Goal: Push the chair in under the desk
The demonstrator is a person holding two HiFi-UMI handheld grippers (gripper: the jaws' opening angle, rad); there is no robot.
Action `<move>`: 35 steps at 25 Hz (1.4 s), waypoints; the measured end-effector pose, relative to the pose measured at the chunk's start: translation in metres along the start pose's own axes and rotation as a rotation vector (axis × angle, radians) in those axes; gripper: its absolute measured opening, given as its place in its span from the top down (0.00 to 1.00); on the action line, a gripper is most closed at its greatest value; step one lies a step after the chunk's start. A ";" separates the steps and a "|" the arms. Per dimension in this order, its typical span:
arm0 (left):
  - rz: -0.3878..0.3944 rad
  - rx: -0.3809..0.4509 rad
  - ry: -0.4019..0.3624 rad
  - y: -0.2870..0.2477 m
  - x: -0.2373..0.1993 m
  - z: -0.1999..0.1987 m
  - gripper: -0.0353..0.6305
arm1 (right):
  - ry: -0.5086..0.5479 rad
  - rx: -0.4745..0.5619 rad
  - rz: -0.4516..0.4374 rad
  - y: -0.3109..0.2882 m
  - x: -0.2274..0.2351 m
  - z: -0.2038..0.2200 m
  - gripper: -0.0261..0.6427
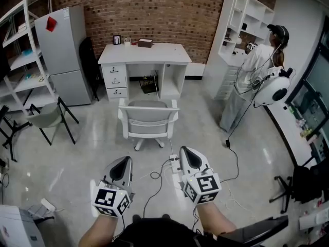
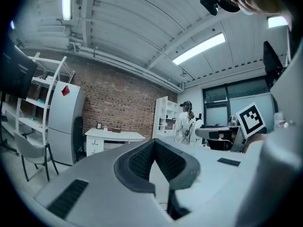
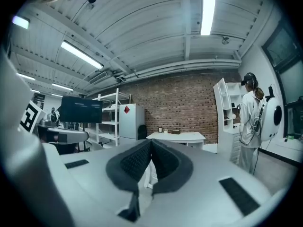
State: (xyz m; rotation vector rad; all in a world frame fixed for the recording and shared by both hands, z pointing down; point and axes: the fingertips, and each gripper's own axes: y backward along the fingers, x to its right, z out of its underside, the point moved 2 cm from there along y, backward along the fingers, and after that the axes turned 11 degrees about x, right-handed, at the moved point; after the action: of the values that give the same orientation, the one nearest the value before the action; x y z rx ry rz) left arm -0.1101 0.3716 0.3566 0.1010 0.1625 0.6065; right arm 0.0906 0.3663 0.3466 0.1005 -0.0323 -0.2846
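Standing on the pale floor (image 1: pixel 87 153) just in front of the white desk (image 1: pixel 144 53), the white office chair (image 1: pixel 148 121) has its backrest toward the head camera and its grey seat toward the desk's knee space. The seat sits out from under the desktop. The desk's drawers (image 1: pixel 115 81) are on its left side. On top at the back are a brown box (image 1: pixel 145 42) and a small dark item that may be a picture frame (image 1: pixel 117 39); it is too small to be sure.

The left gripper (image 1: pixel 122 163) and the right gripper (image 1: pixel 187 156) are held level and side by side low in the head view. Both point toward the chair and are well apart from it. In each gripper's own view the dark ribbed pads meet at the tips, so both pairs of jaws are fully closed with nothing between them. Cables (image 1: pixel 157 179) trail across the floor between the grippers and the chair's base.

A brick wall (image 1: pixel 154 9) runs behind the desk. A grey refrigerator (image 1: pixel 64 50) stands to the desk's left, and a folding chair (image 1: pixel 49 115) is nearer the camera on that side. To the right, a person (image 1: pixel 252 76) in light clothes and a cap faces a tall white shelving unit (image 1: pixel 231 30).
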 end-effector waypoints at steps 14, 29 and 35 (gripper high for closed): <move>0.011 0.008 0.019 0.024 -0.039 -0.004 0.94 | 0.012 0.003 0.006 -0.017 -0.042 0.000 0.96; 0.051 0.000 0.065 0.037 -0.071 0.013 0.94 | 0.066 -0.020 0.009 -0.032 -0.073 0.013 0.96; 0.040 -0.014 0.048 0.012 -0.073 0.021 0.94 | 0.029 -0.020 -0.003 -0.054 -0.053 0.026 0.96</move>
State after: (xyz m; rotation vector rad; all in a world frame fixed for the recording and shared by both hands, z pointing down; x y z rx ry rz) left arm -0.1724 0.3385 0.3874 0.0766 0.2036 0.6498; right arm 0.0233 0.3271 0.3657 0.0852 -0.0006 -0.2863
